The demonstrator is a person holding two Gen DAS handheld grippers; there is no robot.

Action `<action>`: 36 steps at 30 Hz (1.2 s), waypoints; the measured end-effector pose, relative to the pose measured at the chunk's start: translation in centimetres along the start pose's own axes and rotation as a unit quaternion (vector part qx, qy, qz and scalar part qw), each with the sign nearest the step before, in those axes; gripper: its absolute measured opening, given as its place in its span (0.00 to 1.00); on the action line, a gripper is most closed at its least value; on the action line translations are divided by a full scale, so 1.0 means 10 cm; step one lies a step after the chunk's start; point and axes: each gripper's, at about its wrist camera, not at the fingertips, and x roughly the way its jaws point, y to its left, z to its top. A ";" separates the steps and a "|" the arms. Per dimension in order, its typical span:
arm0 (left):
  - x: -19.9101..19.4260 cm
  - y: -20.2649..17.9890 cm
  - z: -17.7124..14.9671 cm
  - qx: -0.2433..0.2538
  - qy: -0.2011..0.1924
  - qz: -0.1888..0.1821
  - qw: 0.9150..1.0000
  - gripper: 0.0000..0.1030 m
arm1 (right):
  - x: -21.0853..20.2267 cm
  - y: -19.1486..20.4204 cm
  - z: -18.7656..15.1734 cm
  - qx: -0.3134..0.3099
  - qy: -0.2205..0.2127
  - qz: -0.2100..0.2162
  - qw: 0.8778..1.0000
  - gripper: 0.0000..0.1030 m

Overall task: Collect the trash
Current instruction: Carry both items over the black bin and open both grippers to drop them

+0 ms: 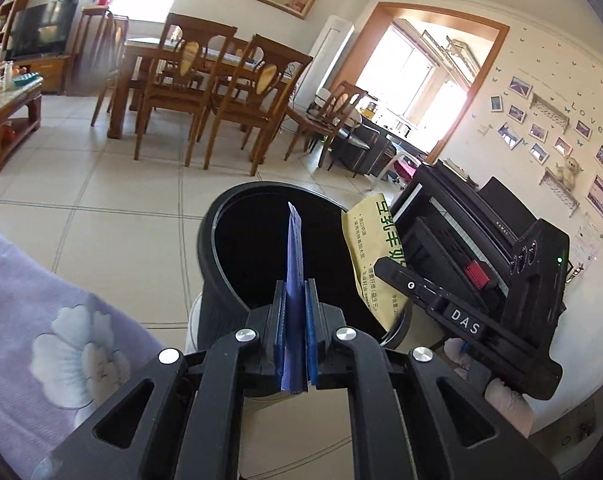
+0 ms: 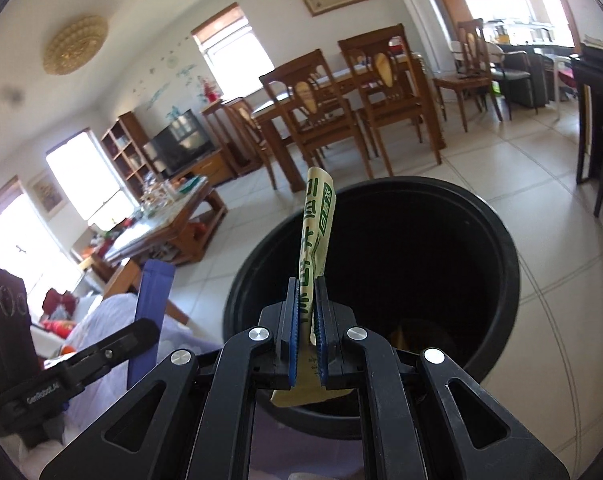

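A black round trash bin point(image 1: 237, 240) stands on the tiled floor; it also shows in the right wrist view point(image 2: 497, 240). My left gripper point(image 1: 295, 286) is shut on a flat purple wrapper point(image 1: 295, 248) and holds it edge-on over the bin's near rim. My right gripper point(image 2: 306, 284) is shut on a yellow wrapper with green print point(image 2: 317, 216), held upright over the bin's mouth. From the left wrist view the yellow wrapper point(image 1: 371, 256) and the right gripper sit at the bin's right rim. From the right wrist view the purple wrapper point(image 2: 151, 312) is at the left.
A purple flowered cloth point(image 1: 41, 320) lies at the near left. A wooden dining table with chairs point(image 1: 205, 76) stands behind the bin. A wooden coffee table point(image 1: 5, 120) is at the far left, a black piano point(image 1: 473, 208) at the right. Something yellowish lies inside the bin point(image 2: 401, 338).
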 end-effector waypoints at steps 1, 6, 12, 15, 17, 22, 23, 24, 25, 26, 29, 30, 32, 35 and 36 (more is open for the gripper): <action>0.12 -0.03 0.03 0.004 0.008 -0.002 1.000 0.09 | 0.01 -0.08 -0.02 0.009 0.003 -0.006 1.000 0.08; 0.56 -0.12 0.03 0.018 0.054 0.005 0.998 0.10 | 0.11 -0.37 -0.06 0.043 0.017 -0.026 0.999 0.08; 0.85 -0.11 -0.01 0.024 0.085 0.032 0.996 0.11 | 0.19 -0.45 -0.12 0.059 0.025 -0.032 0.997 0.09; 0.84 -0.14 -0.04 0.028 0.086 0.048 0.995 0.12 | 0.20 -0.47 -0.15 0.065 0.027 -0.036 0.997 0.10; 0.81 -0.15 -0.05 0.036 0.085 0.057 0.994 0.12 | 0.23 -0.46 -0.14 0.068 0.029 -0.036 0.997 0.16; 0.79 -0.23 -0.05 0.051 0.085 0.062 0.993 0.13 | 0.22 -0.36 -0.10 0.074 0.026 -0.039 0.996 0.52; 0.81 -0.24 -0.04 0.052 0.085 0.063 0.993 0.13 | 0.21 -0.35 -0.10 0.071 0.023 -0.040 0.996 0.52; 0.81 -0.24 -0.04 0.052 0.085 0.063 0.993 0.13 | 0.20 -0.35 -0.10 0.071 0.021 -0.041 0.996 0.52; 0.82 -0.22 -0.03 0.051 0.086 0.063 0.993 0.13 | 0.19 -0.35 -0.10 0.071 0.020 -0.041 0.996 0.52; 0.83 -0.22 -0.03 0.050 0.088 0.063 0.993 0.13 | 0.18 -0.38 -0.10 0.072 0.019 -0.041 0.996 0.52; 0.81 -0.20 -0.03 0.048 0.086 0.067 0.993 0.26 | 0.16 -0.39 -0.09 0.072 0.014 -0.046 0.996 0.52; 0.81 -0.22 -0.03 0.048 0.084 0.070 0.993 0.40 | 0.15 -0.39 -0.10 0.073 0.012 -0.047 0.996 0.52; 0.78 -0.25 -0.04 0.051 0.074 0.081 0.993 0.60 | 0.16 -0.35 -0.10 0.072 0.011 -0.048 0.996 0.52; 0.72 -0.27 -0.05 0.058 0.062 0.077 0.993 0.62 | 0.16 -0.30 -0.10 0.068 0.008 -0.048 0.996 0.52; 0.70 -0.26 -0.05 0.058 0.061 0.075 0.994 0.62 | 0.16 -0.28 -0.10 0.065 0.006 -0.047 0.997 0.52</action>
